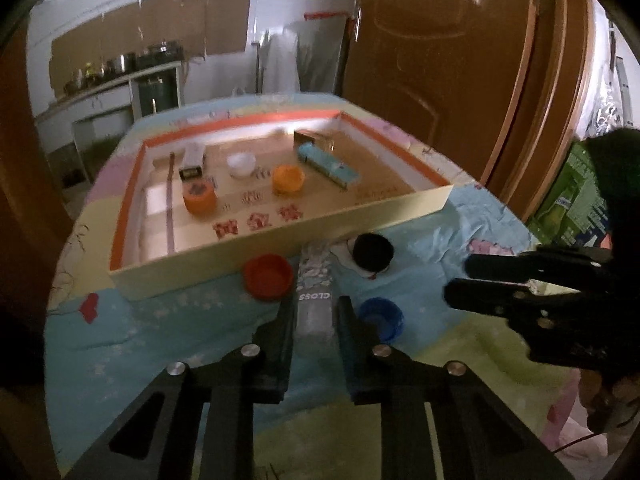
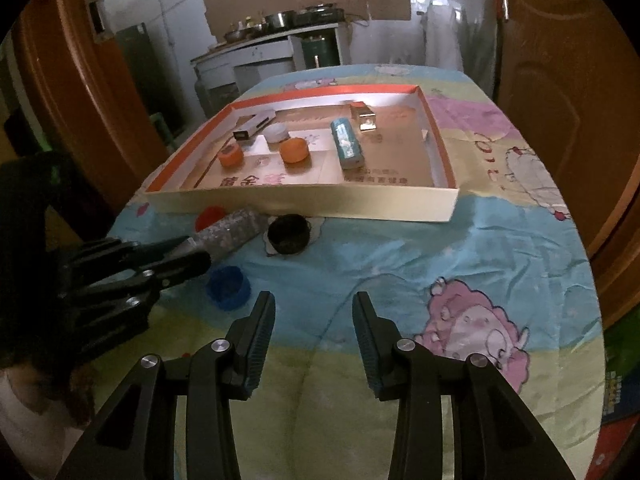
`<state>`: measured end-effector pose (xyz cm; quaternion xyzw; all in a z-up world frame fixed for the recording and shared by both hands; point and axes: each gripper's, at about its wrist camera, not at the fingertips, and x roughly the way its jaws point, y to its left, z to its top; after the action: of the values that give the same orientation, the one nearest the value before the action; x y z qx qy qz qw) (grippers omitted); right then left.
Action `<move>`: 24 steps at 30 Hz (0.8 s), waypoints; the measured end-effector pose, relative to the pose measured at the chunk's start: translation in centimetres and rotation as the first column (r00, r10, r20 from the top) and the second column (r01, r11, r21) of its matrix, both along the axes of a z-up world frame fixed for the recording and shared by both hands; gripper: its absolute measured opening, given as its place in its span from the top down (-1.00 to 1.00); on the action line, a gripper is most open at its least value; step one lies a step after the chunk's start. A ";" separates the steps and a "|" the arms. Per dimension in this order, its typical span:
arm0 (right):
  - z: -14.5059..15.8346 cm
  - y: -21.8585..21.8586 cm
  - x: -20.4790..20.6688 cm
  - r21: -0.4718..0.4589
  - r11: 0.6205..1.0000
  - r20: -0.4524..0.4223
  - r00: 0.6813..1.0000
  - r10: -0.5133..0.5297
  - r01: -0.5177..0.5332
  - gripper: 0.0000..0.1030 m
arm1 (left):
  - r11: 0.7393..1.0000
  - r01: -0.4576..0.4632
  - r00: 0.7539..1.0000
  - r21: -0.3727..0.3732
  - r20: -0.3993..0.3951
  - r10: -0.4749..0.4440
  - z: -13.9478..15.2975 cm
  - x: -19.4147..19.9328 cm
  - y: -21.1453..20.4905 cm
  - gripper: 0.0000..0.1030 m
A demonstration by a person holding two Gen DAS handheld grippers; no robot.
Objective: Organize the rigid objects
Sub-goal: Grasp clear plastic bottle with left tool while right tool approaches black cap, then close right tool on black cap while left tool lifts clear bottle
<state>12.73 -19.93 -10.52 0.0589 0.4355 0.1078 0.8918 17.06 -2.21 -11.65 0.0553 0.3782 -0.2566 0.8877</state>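
Left wrist view: my left tool (image 1: 314, 312) has its jaws drawn in on the silver patterned tube (image 1: 315, 280), pads pressing its near end, long axis running away toward 12 o'clock so it can be lifted lengthwise over the wall of the shallow box (image 1: 280, 256) just beyond. Around the tube on the desk cloth (image 1: 160, 320): one red cap (image 1: 267, 277) at 10 o'clock, one blue cap (image 1: 380, 318) at 3 o'clock, one black cap (image 1: 374, 253) at 1 o'clock, all loose outside the box. My right tool (image 1: 456, 280) enters from 3 o'clock. Right wrist view: right tool (image 2: 314, 314) stands partly open over bare cloth with nothing between the jaws, I judge waiting its turn. From here the tube (image 2: 230, 232) lies at 10 o'clock, far end touching or nearly touching the box wall; I cannot tell which. Inside the box, counted: two orange caps (image 2: 231, 156), one white cap (image 2: 277, 133), one teal box (image 2: 346, 143), one white-and-black box (image 2: 254, 124), one small gold box (image 2: 364, 117). Six in, four outside; the box is clearly the collecting place.
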 end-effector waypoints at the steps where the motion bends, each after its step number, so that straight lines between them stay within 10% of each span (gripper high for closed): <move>1: 0.1 0.1 0.2 0.007 1.000 0.002 1.000 0.005 -0.005 0.20 | 1.000 -0.004 1.000 0.002 0.001 0.004 0.0 -0.2 0.1 0.60; 24: -1.1 3.4 5.9 -0.080 0.994 -0.005 0.997 0.071 -0.071 0.19 | 0.999 -0.008 0.996 0.051 -0.092 0.012 -1.5 2.0 -1.1 0.60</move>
<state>18.59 -16.50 -11.60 0.0077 0.4420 0.1220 0.8886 19.04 -3.32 -13.17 0.0637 0.4256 -0.2448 0.8688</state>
